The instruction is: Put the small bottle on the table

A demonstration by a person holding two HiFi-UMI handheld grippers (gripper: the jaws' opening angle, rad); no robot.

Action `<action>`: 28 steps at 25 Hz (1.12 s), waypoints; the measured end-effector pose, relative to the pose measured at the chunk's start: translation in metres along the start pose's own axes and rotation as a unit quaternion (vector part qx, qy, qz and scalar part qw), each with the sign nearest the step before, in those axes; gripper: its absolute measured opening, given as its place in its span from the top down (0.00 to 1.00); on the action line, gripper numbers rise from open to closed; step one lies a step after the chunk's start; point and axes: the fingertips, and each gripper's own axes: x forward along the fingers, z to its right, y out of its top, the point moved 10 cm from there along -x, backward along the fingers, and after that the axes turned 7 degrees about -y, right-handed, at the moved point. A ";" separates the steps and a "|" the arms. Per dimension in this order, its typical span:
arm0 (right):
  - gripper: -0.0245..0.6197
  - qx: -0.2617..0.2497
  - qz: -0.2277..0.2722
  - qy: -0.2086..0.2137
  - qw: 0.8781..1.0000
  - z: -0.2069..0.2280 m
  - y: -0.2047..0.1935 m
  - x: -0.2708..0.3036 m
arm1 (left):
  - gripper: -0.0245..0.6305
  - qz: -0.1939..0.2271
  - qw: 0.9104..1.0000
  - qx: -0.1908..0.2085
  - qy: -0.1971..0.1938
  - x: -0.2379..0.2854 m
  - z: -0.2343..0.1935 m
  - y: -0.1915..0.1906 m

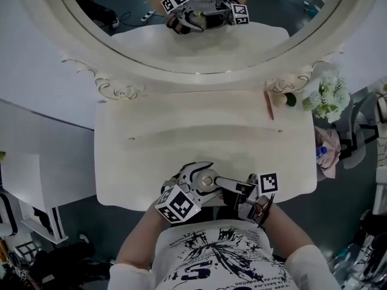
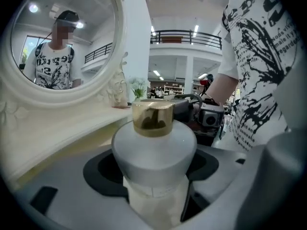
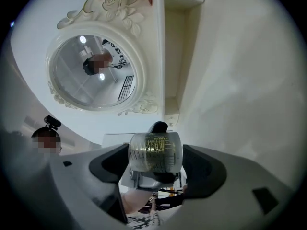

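At the table (image 1: 151,144) edge, left claw (image 2: 153,169) clamps the small bottle (image 2: 154,147) — right claw (image 3: 156,164) its cap (image 3: 156,150).

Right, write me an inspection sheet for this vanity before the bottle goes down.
Surface: cream vanity table, middle bare.
Job's things: small bottle with gold cap, held near the table's front edge, not set down.
Clutter: pink stick, small beige item and white flowers at the back right.
Grippers: left gripper jaws closed on the small bottle; right gripper jaws flank the gold cap, contact unclear.
Cables: nothing seen on the table.
Surroundings: oval mirror behind the table.
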 end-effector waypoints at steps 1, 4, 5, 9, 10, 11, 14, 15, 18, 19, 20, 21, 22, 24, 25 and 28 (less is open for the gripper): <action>0.40 -0.002 0.004 -0.014 1.000 0.005 0.001 -0.001 | 0.43 -0.012 1.000 0.005 0.005 0.003 -0.001 -0.006; 0.41 -0.014 0.007 -0.050 0.999 0.015 0.004 -0.002 | 0.43 -0.031 0.999 0.010 0.010 0.012 -0.004 -0.019; 0.42 -0.015 0.008 -0.057 0.998 0.017 0.005 -0.003 | 0.43 -0.031 0.999 0.004 0.011 0.014 -0.005 -0.023; 0.43 -0.014 0.017 -0.083 0.996 0.024 0.010 -0.004 | 0.43 -0.032 0.999 -0.015 0.015 0.022 -0.010 -0.032; 0.44 -0.010 0.019 -0.089 0.996 0.026 0.011 -0.004 | 0.43 -0.033 0.999 -0.020 0.014 0.024 -0.011 -0.034; 0.44 -0.007 0.020 -0.094 0.995 0.027 0.012 -0.005 | 0.43 -0.036 0.999 -0.024 0.012 0.026 -0.013 -0.034; 0.45 -0.003 0.020 -0.105 0.994 0.031 0.017 -0.008 | 0.43 -0.059 0.998 -0.020 0.006 0.031 -0.018 -0.036; 0.51 -0.007 0.019 -0.109 0.994 0.031 0.018 -0.008 | 0.43 -0.073 0.997 -0.013 0.004 0.034 -0.019 -0.038; 0.66 -0.006 0.018 -0.136 0.991 0.030 0.018 -0.009 | 0.43 -0.103 0.995 0.005 -0.003 0.039 -0.019 -0.046; 0.67 0.000 0.018 -0.144 0.989 0.030 0.016 -0.009 | 0.43 -0.106 0.994 0.007 -0.003 0.040 -0.019 -0.047; 0.68 0.003 0.018 -0.149 0.989 0.030 0.016 -0.008 | 0.43 -0.105 0.994 0.007 -0.002 0.040 -0.019 -0.048; 0.68 0.001 0.018 -0.150 0.989 0.030 0.016 -0.008 | 0.43 -0.102 0.995 0.006 0.000 0.040 -0.019 -0.049; 0.68 -0.005 0.018 -0.148 0.989 0.030 0.016 -0.007 | 0.43 -0.098 0.995 0.004 0.002 0.040 -0.019 -0.050; 0.68 -0.009 0.018 -0.152 0.988 0.029 0.016 -0.006 | 0.43 -0.091 0.996 0.002 0.005 0.039 -0.019 -0.051; 0.68 -0.006 0.018 -0.157 0.987 0.028 0.015 -0.006 | 0.43 -0.088 0.996 0.002 0.006 0.038 -0.018 -0.052; 0.68 -0.008 0.018 -0.170 0.985 0.026 0.013 -0.004 | 0.43 -0.086 0.996 -0.001 0.007 0.037 -0.018 -0.054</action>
